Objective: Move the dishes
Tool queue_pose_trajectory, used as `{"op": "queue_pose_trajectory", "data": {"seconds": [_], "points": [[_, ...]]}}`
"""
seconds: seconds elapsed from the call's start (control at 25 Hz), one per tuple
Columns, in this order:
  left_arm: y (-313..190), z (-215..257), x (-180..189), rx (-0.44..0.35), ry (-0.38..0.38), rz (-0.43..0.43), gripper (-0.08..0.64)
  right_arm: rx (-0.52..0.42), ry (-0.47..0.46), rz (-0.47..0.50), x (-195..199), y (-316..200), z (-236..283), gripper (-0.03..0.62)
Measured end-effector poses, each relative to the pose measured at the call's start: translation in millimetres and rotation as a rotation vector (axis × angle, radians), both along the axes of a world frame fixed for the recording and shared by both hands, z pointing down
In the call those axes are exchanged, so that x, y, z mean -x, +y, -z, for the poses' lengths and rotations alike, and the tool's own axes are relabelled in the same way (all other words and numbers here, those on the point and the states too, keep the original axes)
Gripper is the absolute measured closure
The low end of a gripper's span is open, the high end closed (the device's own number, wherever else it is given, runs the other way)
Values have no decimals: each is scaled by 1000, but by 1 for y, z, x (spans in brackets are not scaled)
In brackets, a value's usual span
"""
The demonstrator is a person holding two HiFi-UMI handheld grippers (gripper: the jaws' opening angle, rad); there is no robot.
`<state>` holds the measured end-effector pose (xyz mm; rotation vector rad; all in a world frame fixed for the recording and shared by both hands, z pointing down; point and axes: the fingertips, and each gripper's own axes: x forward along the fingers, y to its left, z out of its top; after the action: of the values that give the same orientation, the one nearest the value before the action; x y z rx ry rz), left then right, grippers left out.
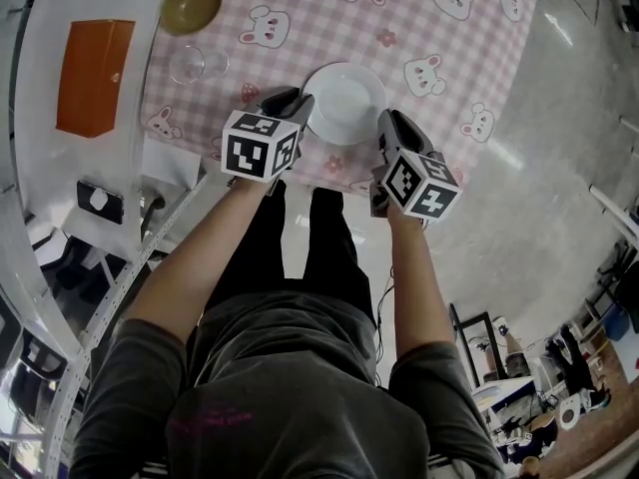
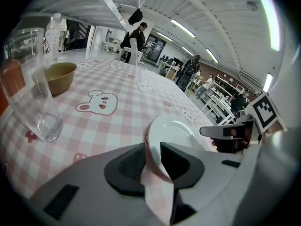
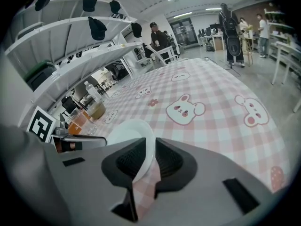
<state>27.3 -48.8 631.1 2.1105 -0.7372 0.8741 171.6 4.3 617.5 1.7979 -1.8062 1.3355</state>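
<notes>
A white plate (image 1: 344, 103) lay near the checked counter (image 1: 469, 58) edge. The right gripper (image 1: 389, 128) pinched its rim between its fingers. The left gripper (image 1: 298, 106) had its fingers slightly spread around the opposite rim.

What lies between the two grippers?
The white plate, its rim between the jaws of the left gripper and the right gripper; the head view shows it best.
</notes>
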Motion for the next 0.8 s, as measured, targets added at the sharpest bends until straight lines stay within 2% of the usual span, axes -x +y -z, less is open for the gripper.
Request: {"op": "queue_pose_trajectory", "data": {"seconds": [0.28, 0.8], "points": [[-5, 17, 2, -33, 4, -5, 463, -18, 9, 13, -2, -1, 13, 540], [-1, 84, -2, -156, 20, -32, 471, -137, 28, 136, 6, -13, 82, 540]]}}
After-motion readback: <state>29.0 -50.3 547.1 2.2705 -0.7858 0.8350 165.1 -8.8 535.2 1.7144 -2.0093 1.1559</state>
